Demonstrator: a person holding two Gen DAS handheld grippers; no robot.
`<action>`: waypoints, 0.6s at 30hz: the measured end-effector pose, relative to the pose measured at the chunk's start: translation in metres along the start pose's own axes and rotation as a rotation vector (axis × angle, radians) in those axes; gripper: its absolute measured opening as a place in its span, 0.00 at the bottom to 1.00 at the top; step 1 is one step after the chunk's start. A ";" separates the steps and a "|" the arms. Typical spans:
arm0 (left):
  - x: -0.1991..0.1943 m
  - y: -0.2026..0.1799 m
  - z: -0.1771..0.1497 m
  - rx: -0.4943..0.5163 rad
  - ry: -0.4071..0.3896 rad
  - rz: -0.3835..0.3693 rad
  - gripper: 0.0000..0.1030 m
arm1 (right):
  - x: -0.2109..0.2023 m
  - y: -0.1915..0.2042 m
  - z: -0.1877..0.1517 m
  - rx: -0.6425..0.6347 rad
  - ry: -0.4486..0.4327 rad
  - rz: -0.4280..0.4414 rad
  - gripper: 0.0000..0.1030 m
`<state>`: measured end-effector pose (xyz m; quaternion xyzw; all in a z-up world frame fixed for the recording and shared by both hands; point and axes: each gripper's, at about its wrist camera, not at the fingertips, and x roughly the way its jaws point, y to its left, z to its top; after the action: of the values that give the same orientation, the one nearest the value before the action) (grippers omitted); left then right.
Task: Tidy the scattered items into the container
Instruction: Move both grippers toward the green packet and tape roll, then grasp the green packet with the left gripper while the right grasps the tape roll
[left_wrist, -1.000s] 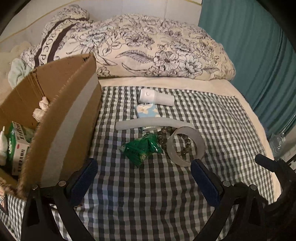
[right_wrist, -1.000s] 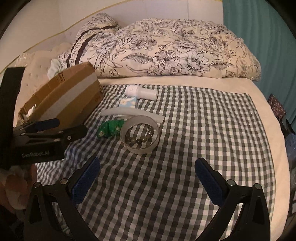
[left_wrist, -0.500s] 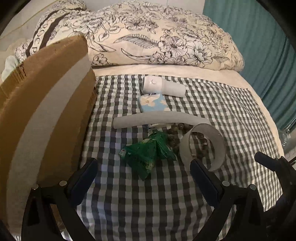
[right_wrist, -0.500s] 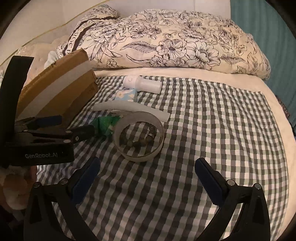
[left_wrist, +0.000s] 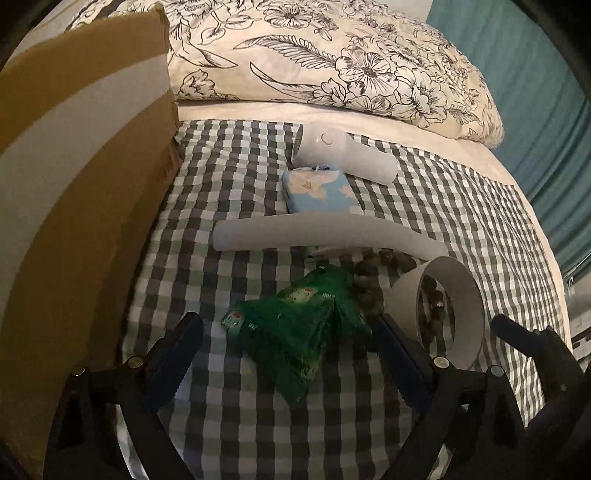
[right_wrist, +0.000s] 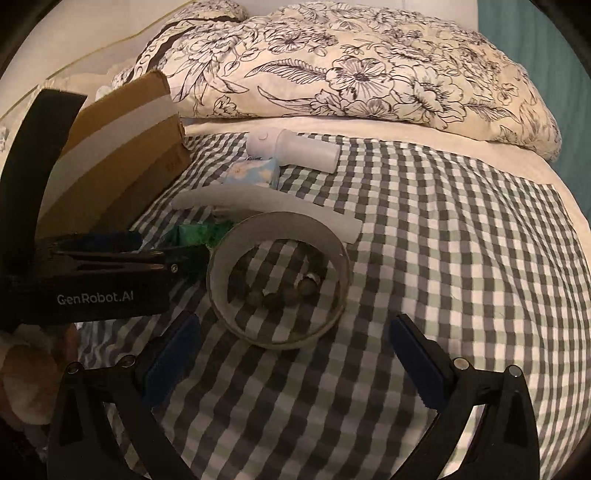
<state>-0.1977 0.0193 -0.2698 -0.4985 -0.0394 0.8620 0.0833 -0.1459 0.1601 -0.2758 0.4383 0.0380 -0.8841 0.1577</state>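
Now the left gripper sits low over the green packet on the checked cloth. Its fingers stand wide on both sides of the packet, and they are closing, but the pads do not press on it yet. The right gripper hangs just in front of the cardboard ring with its fingers spread wide and nothing between them.

The step looks like a grab of the green packet. To do it well, the left gripper should probably go down a bit more so the pads meet the fat middle of the packet, not the thin crinkly edge. It should squeeze softly, since the packet looks squashy and slippery. It should likely keep off the small dark beads that touch the packet's right side, or they may roll.

The cardboard box stands close by on the left, brown and stiff, with a pale stripe. Behind the packet lie a long, bent white tube, a flat blue tissue pack and a smooth, round white device. The ring is thin and round, and some beads sit inside it.
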 end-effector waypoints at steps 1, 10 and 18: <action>0.002 0.000 0.001 -0.001 0.003 0.001 0.93 | 0.002 0.000 0.001 -0.002 -0.004 -0.002 1.00; 0.012 0.004 0.003 -0.014 0.007 0.019 0.83 | 0.014 0.010 0.010 -0.047 -0.041 -0.027 0.95; 0.011 0.008 0.003 -0.017 -0.005 0.039 0.59 | 0.015 0.009 0.011 -0.047 -0.037 -0.019 0.80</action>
<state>-0.2062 0.0134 -0.2791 -0.4976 -0.0375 0.8644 0.0621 -0.1602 0.1459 -0.2802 0.4178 0.0600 -0.8923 0.1603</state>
